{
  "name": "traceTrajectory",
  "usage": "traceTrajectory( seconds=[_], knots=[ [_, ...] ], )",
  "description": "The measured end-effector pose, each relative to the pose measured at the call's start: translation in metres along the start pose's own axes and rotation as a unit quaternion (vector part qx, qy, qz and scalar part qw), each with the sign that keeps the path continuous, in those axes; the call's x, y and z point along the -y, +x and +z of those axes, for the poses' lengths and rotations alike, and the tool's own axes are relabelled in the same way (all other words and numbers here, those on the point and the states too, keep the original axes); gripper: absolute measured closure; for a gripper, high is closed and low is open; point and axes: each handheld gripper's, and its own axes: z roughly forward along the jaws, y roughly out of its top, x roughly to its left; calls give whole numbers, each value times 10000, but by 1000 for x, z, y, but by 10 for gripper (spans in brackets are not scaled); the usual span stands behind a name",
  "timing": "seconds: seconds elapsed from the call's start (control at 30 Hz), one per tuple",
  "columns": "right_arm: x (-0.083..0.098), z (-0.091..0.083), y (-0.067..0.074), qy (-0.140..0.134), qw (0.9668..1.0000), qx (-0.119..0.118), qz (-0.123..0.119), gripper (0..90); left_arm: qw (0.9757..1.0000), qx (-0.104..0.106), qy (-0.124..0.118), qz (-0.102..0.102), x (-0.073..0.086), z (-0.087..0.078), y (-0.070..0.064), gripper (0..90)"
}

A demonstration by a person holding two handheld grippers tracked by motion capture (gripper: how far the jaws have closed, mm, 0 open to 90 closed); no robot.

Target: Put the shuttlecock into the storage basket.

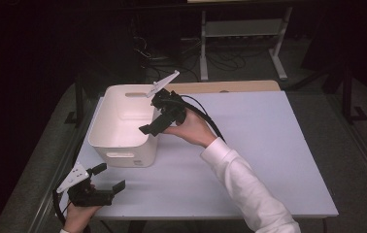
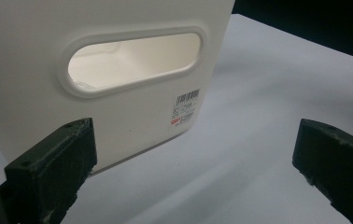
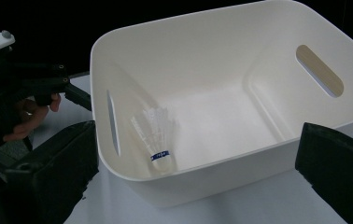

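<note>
Shuttlecock [image 3: 158,135] lies in white bin [image 3: 221,179], below & clear of right claw [image 3: 198,186]; claw spread wide, empty.

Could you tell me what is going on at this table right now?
A person is working with two handheld grippers around a white bin on the table. A shuttlecock lies inside the bin, against the wall with a handle slot. The right gripper is at the bin's rim, jaws open and empty, which suggests it may have just dropped the shuttlecock in. The left gripper waits near the table's front edge, jaws open, facing the bin's near wall.
</note>
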Motion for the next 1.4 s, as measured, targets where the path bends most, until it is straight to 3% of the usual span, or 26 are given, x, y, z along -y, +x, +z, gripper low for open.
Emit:
traceTrajectory(
  seconds=[0.07, 0.1, 0.23, 0.33, 0.37, 0.4, 0.6, 0.9, 0.97, 1.03, 1.07, 1.17, 1.4],
  knots=[
    [2, 0, -2, -12, 10000, 42, -41, 0, 10000, 3, 9, -13, 0, 0, 0, 0],
    [2, -1, 0, 23, 9999, 24, 101, 0, 10000, 2, 9, -10, 0, 0, 0, 0],
    [6, -2, -3, 5, 10000, 72, -57, 0, 10000, 2, 3, -13, 0, 0, 0, 0],
    [8, -6, -1, -18, 9999, 58, 118, 0, 10000, 2, 29, -1, 0, 0, 0, 0],
    [9, -7, -3, -39, 10000, 87, -2, 0, 10000, -1, 34, -3, 0, 0, 0, 0],
    [9, -8, -2, -50, 9999, 60, 115, 0, 10000, -5, 32, -2, 0, 0, 0, 0],
    [17, -15, -2, -50, 9998, 75, 153, 0, 10000, -18, 45, 85, 0, 0, 1, 0],
    [34, -24, -7, -132, 9995, 62, 263, 0, 10000, -33, 47, 14, 0, 1, 0, 0],
    [36, -26, -9, -158, 9997, 122, 159, 0, 10000, -39, 49, 4, 0, 1, 0, 0],
    [38, -27, -8, -140, 9995, 120, 257, 0, 10000, -33, 17, -36, 0, 1, 0, 0],
    [39, -27, -9, -152, 9996, 146, 167, 0, 10000, -22, -43, -80, 0, 2, -1, 0],
    [41, -28, -6, -138, 9994, 140, 278, 0, 10000, -22, -13, -48, 0, 2, -1, 0],
    [48, -25, -2, -113, 9996, 71, 234, 0, 10000, -24, 13, -6, 0, 1, 0, 0]
  ],
)
